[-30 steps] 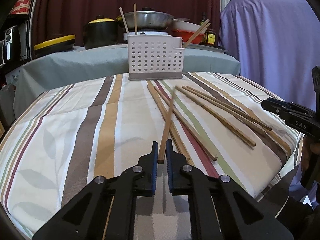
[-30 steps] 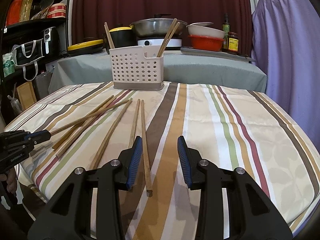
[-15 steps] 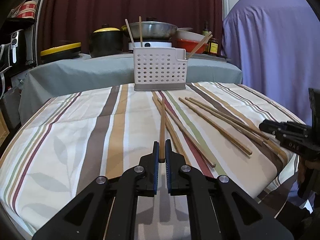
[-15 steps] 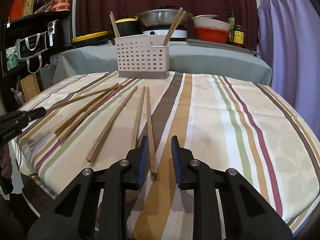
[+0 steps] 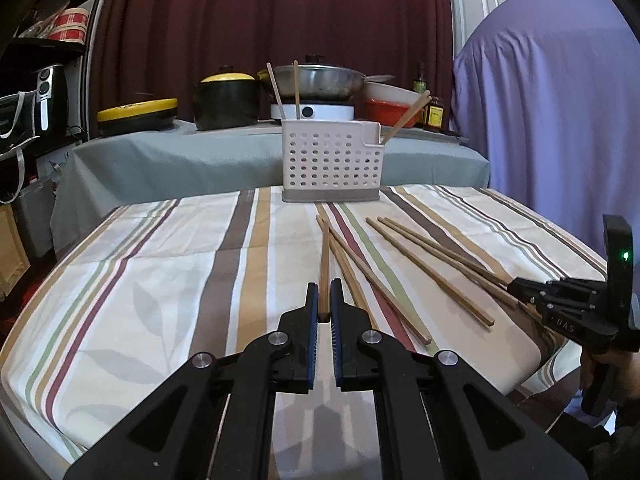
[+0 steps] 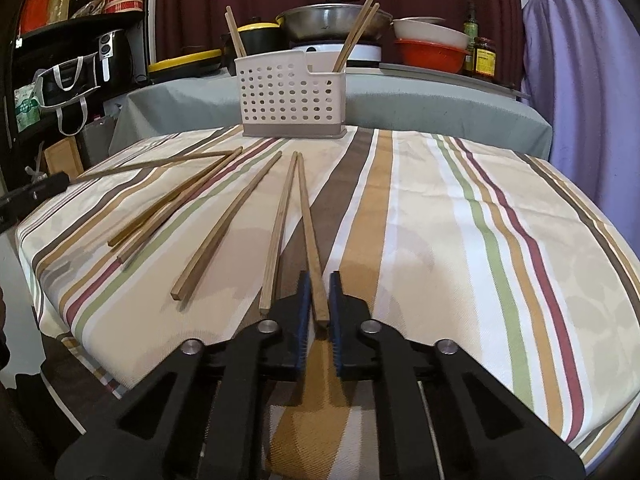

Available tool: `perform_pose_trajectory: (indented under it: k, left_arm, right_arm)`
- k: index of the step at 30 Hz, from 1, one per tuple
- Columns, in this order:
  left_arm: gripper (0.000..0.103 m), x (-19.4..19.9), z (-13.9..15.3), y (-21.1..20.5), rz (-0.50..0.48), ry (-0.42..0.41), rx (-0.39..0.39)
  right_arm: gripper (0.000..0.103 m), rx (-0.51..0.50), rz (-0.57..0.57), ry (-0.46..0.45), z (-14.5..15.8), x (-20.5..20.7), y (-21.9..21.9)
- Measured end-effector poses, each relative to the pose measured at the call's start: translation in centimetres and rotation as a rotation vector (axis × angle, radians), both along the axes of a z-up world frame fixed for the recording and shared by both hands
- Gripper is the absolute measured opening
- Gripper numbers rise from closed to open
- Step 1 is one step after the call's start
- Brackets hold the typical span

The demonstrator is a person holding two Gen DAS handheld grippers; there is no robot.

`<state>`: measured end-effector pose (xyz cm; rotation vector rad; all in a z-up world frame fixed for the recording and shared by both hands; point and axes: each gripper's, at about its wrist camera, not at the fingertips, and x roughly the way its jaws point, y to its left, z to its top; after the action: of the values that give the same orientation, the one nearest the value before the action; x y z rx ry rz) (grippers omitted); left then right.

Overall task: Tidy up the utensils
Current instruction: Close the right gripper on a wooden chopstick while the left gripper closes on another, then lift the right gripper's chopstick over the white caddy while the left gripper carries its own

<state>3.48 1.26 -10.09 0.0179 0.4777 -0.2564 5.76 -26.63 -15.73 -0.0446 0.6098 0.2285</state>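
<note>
- One table, covered by a striped cloth [image 5: 168, 280], fills most of both views; all loose utensils lie on it.
- Grey-covered counter [image 5: 160, 160] behind the table, carrying a black pot with yellow lid [image 5: 226, 98], a metal pan [image 5: 316, 80] and a red bowl [image 6: 430, 54].
- Purple drape [image 5: 552, 100] at the right edge of the scene.
- White perforated caddy [image 5: 330, 164] stands upright at the table's far edge. Two chopsticks rise from its left side and two lean out of its right-hand compartment.
- Left gripper [image 5: 324, 308]: fingers closed to a narrow slot, pinching the near end of one chopstick [image 5: 325, 264]. In the right wrist view that stick slants clear of the cloth and points toward the caddy.
- Right gripper [image 6: 319, 304]: fingers drawn in close on either side of the near end of another chopstick [image 6: 308, 224], which lies flat on the cloth at the near edge; blue pads look to be touching it, firm grip not certain.
- Second stick [image 6: 280, 224] lies just beside that one, the two far tips nearly meeting.
- Single stick [image 6: 228, 224] further left, apart from the pair.
- Two more sticks [image 6: 172, 208] close together, left again, under the raised stick.
</note>
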Motion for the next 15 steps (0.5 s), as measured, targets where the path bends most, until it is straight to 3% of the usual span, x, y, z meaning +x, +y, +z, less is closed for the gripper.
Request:
perform_pose_trajectory:
  k: [8,15]
  left_arm:
    - [0.007,-0.6,1.1,0.6,0.024,-0.027,-0.007]
    - [0.007,-1.2,2.1,0.9,0.035,-0.060,-0.008]
  right_arm:
    - [0.006,-0.012,-0.003,-0.022,0.6,-0.4,0.2]
    - [0.006,-0.010,-0.011,-0.084,2.8,-1.1,0.1]
